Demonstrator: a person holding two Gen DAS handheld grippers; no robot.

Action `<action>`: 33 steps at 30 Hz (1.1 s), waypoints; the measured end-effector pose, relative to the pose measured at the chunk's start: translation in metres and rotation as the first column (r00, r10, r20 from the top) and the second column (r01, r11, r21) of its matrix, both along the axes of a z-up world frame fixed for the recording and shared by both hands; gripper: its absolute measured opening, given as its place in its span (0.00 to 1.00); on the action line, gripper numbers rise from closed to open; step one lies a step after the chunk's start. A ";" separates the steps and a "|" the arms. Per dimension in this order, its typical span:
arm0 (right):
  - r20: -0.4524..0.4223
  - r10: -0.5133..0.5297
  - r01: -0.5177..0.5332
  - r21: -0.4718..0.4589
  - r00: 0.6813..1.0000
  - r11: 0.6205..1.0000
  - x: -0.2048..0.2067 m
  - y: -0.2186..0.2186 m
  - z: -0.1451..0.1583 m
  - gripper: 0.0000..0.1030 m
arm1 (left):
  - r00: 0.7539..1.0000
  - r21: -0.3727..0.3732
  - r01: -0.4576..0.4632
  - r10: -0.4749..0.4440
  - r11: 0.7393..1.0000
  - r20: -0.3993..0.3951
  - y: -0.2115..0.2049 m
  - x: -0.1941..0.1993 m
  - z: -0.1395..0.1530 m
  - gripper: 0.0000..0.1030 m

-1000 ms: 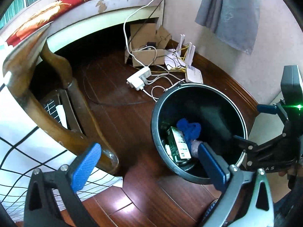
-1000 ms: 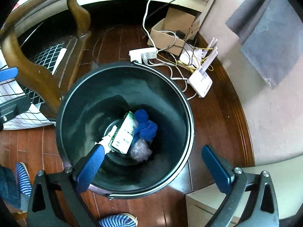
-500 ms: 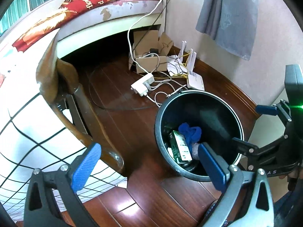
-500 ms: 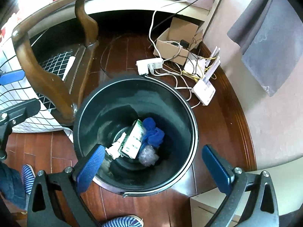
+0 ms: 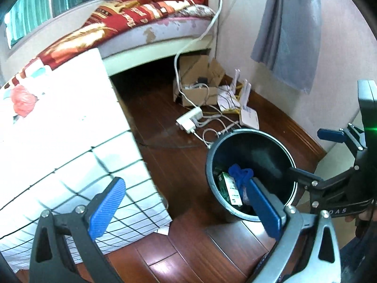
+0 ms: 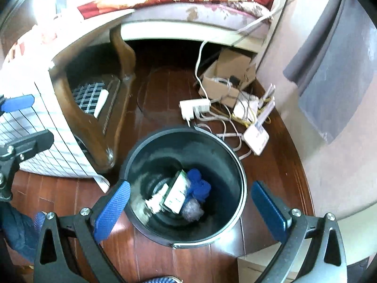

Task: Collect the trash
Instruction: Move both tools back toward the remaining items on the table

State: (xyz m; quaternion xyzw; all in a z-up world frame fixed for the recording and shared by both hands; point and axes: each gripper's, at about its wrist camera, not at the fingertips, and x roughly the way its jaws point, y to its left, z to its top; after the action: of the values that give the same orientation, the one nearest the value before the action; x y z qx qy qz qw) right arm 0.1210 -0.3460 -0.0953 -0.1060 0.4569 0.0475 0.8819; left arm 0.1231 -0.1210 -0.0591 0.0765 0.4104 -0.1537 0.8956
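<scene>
A black trash bin [image 6: 188, 146] stands on the wooden floor. It holds a green-and-white carton [image 6: 176, 193], a blue cloth [image 6: 199, 186], crumpled clear plastic [image 6: 192, 211] and white paper [image 6: 154, 202]. My right gripper [image 6: 190, 212] hangs open and empty above the bin's near rim. In the left wrist view the bin [image 5: 212, 155] lies to the right, with the carton [image 5: 229, 187] and blue cloth [image 5: 240, 173] showing inside. My left gripper [image 5: 186, 207] is open and empty, left of the bin and over the table's edge. The right gripper [image 5: 318, 155] shows at the right edge.
A white grid-patterned tablecloth [image 5: 70, 141] covers the table on the left, with something red [image 5: 22, 100] on top. A wooden table leg [image 6: 94, 127] stands beside the bin. Behind are a power strip [image 6: 194, 107], cardboard box [image 6: 226, 77], router [image 6: 255, 139], cables and a bed [image 5: 141, 16].
Both grippers have risen and drawn back from the bin, which looks smaller now. The left view has lifted above the table edge, so the tabletop cloth shows instead of the table leg.
</scene>
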 end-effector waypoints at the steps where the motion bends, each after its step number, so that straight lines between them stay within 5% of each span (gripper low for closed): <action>1: 0.015 0.005 -0.005 0.003 1.000 1.000 0.000 0.003 0.006 1.00 | 1.000 -0.004 -0.010 0.010 1.000 0.009 0.003 -0.001 0.003 1.00; 20: 0.207 0.175 -0.205 0.134 0.963 0.970 0.014 0.106 0.078 1.00 | 0.956 -0.090 -0.229 0.241 0.969 0.165 0.114 -0.021 0.054 1.00; 25: 0.230 0.242 -0.287 0.188 0.943 0.939 0.023 0.152 0.086 1.00 | 0.926 -0.092 -0.318 0.330 0.944 0.182 0.157 -0.026 0.057 0.99; 33: 0.266 0.319 -0.370 0.170 0.910 0.913 0.036 0.230 0.107 1.00 | 0.845 -0.080 -0.488 0.493 0.869 0.205 0.241 -0.035 0.057 0.99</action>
State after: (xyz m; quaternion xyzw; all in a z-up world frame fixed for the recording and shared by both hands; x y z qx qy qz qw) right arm 0.1569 -0.1161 0.0113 -0.0935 0.3167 0.2401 0.9129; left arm 0.0885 0.1200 -0.0021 -0.0257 0.3131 0.0844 0.9456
